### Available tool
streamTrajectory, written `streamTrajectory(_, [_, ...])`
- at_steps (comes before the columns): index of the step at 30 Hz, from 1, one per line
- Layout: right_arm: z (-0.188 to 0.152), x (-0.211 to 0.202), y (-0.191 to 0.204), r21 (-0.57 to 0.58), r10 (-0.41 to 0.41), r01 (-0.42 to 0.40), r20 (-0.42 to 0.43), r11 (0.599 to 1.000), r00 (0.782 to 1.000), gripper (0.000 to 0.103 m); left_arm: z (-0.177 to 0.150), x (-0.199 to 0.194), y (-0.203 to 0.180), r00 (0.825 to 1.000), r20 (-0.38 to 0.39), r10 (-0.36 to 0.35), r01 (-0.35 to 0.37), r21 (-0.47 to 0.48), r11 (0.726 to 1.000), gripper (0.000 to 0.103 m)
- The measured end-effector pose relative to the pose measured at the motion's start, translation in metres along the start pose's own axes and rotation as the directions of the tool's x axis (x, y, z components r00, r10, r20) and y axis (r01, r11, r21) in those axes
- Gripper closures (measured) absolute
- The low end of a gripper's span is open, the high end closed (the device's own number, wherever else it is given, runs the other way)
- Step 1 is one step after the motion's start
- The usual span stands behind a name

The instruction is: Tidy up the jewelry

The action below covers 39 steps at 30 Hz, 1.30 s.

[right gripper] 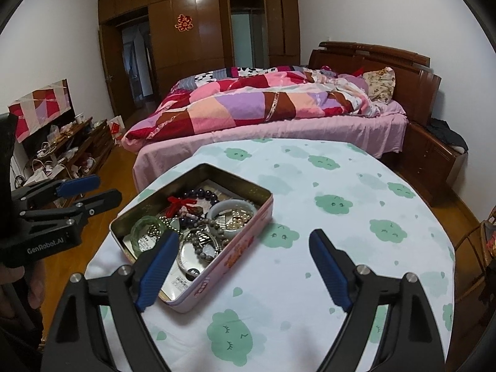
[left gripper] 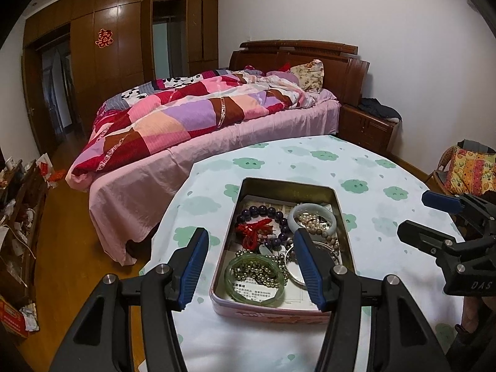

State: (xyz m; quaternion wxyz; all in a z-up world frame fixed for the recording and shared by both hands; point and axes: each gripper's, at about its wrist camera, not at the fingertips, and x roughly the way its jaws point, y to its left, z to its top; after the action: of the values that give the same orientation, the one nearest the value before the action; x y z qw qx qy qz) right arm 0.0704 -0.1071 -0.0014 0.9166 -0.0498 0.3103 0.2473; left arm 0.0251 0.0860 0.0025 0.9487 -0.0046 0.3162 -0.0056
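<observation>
A pink tin [left gripper: 272, 311] stands open on the table with tangled jewelry inside. It holds a green bangle [left gripper: 254, 279], a purple bead bracelet [left gripper: 263, 210], a red knotted cord [left gripper: 257, 229], a pale jade bangle [left gripper: 311, 220] and pearls. My left gripper [left gripper: 250, 232] hovers open over the tin's near half, with nothing between its pads. My right gripper [right gripper: 245, 235] is open and empty, low over the cloth at the tin's [right gripper: 235, 257] right side. Its left finger hides part of the tin. Each gripper shows in the other's view: the right [left gripper: 414, 214], the left [right gripper: 108, 188].
The table [right gripper: 341, 186] wears a white cloth with green clouds. A bed [right gripper: 279, 124] with a patchwork quilt lies just behind it. A wooden nightstand [left gripper: 365, 127] and a cushioned wicker chair [left gripper: 468, 170] stand on the right, and a cluttered low cabinet [right gripper: 68, 152] on the left.
</observation>
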Motion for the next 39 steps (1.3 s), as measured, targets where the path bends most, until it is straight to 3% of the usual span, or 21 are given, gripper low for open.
streamTrajectory(39, [0.0005, -0.0029, -0.0022, -0.005, 0.003, -0.003, 0.006, 1.000, 1.000, 0.015, -0.0007, 0.0003, 0.0069, 1.000, -0.007, 0.011, -0.012, -0.010, 1.000, 0.045])
